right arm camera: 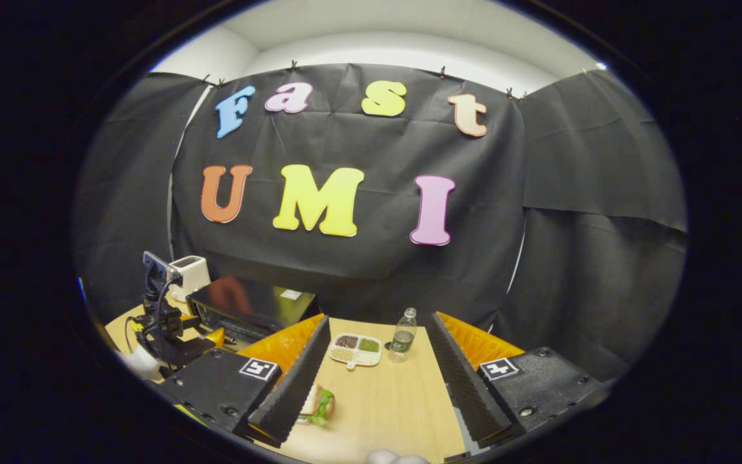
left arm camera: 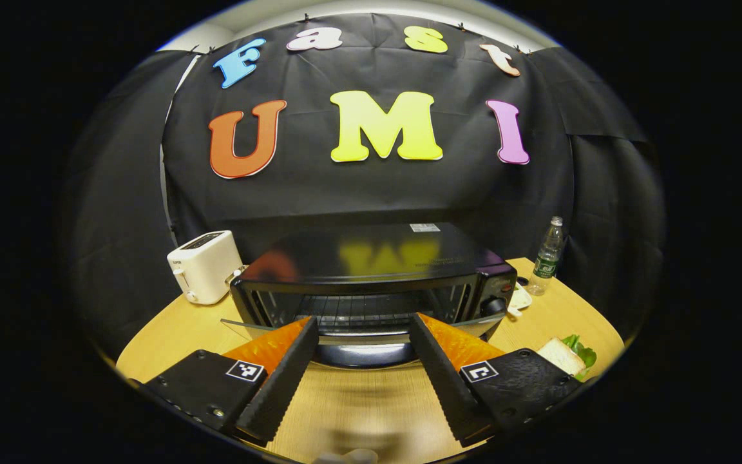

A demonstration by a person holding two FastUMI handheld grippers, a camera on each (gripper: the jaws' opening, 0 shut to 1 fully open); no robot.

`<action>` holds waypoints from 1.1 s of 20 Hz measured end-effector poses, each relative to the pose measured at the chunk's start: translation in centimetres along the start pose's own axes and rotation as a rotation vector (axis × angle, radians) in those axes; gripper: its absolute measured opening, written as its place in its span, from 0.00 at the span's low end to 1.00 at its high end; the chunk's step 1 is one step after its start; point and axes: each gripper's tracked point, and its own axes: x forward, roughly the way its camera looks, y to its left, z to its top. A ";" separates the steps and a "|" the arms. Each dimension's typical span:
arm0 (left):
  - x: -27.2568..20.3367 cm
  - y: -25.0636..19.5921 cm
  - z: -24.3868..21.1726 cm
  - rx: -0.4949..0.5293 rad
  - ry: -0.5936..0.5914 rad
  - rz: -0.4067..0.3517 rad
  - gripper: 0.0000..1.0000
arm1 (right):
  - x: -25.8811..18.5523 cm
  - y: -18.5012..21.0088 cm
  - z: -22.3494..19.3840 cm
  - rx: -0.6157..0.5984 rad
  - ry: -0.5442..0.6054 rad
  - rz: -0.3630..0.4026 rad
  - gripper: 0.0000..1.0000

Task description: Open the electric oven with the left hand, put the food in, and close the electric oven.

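Oven [left arm camera: 371, 283] sat dead ahead of left gripper [left arm camera: 363, 361]; jaws wide apart, empty, door handle w/ long axis crosswise btwn them. Right gripper [right arm camera: 376, 380] also spread, empty; sandwich [right arm camera: 319, 405] on desk [right arm camera: 397, 412] by its left finger. Right gripper view added snack tray [right arm camera: 355, 349], bottle [right arm camera: 402, 336].

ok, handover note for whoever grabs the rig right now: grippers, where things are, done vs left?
Left gripper: open, holding nothing, lined up on the electric oven with the door's handle between its fingers.
Right gripper: open, holding nothing, above the table; sandwich lies beside its left finger.
Oven door looks partly lowered, glass edge tilted out at its left corner.
Done: door started, by the look of it.
Left: finish opening, pick up the sandwich, put it in, close the door.
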 end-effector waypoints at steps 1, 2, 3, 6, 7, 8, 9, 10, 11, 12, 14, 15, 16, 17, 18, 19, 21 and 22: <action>-0.5 0.0 -0.6 -0.006 0.008 -0.002 0.95 | -0.2 0.2 -0.1 -0.003 0.001 0.003 0.92; -0.9 -0.1 -1.1 -0.008 0.016 -0.005 0.95 | -0.3 0.4 -0.2 -0.007 0.002 0.006 0.92; -1.4 -0.1 -1.7 -0.007 0.024 -0.008 0.95 | -0.4 0.6 -0.2 -0.012 0.003 0.009 0.92; -2.7 -0.3 -3.4 -0.005 0.043 -0.017 0.95 | -0.7 1.0 -0.6 -0.022 0.007 0.014 0.92; -2.9 -0.3 -3.9 -0.006 0.049 -0.017 0.95 | -0.8 1.1 -0.7 -0.025 0.012 0.017 0.92; -3.2 -0.3 -4.4 -0.010 0.055 -0.016 0.95 | -0.9 1.2 -1.0 -0.027 0.018 0.019 0.92; -3.4 -0.3 -4.9 -0.013 0.062 -0.016 0.95 | -0.9 1.4 -1.1 -0.030 0.022 0.021 0.92; -3.5 -0.4 -5.4 -0.011 0.067 -0.016 0.95 | -1.1 1.4 -1.3 -0.033 0.025 0.021 0.92; -3.8 -0.4 -5.9 -0.009 0.073 -0.016 0.96 | -1.2 1.5 -1.4 -0.038 0.028 0.023 0.92; -4.0 -0.5 -6.5 -0.008 0.079 -0.017 0.96 | -1.3 1.6 -1.7 -0.043 0.032 0.023 0.92; -4.4 -0.5 -7.9 -0.015 0.100 -0.017 0.96 | -1.7 1.7 -2.0 -0.055 0.038 0.025 0.92; -4.6 -0.5 -8.6 -0.018 0.112 -0.016 0.96 | -1.8 1.7 -2.0 -0.060 0.035 0.026 0.92; -4.7 -0.5 -9.2 -0.018 0.118 -0.016 0.96 | -1.8 1.7 -2.1 -0.064 0.035 0.024 0.95; -4.9 -0.6 -10.0 -0.019 0.132 -0.016 0.96 | -1.9 1.7 -2.3 -0.067 0.041 0.023 1.00; -5.0 -0.6 -10.7 -0.024 0.145 -0.016 0.96 | -2.0 1.8 -2.7 -0.067 0.046 0.025 0.95; -5.0 -0.6 -11.3 -0.026 0.151 -0.015 0.96 | -2.1 1.9 -3.0 -0.058 0.045 0.030 0.96; -5.1 -0.7 -13.0 -0.034 0.185 -0.014 0.96 | -2.2 2.0 -3.2 -0.035 0.038 0.034 1.00; -5.1 -0.5 -13.9 -0.050 0.203 -0.012 0.96 | -2.2 2.2 -3.5 -0.027 0.036 0.035 0.96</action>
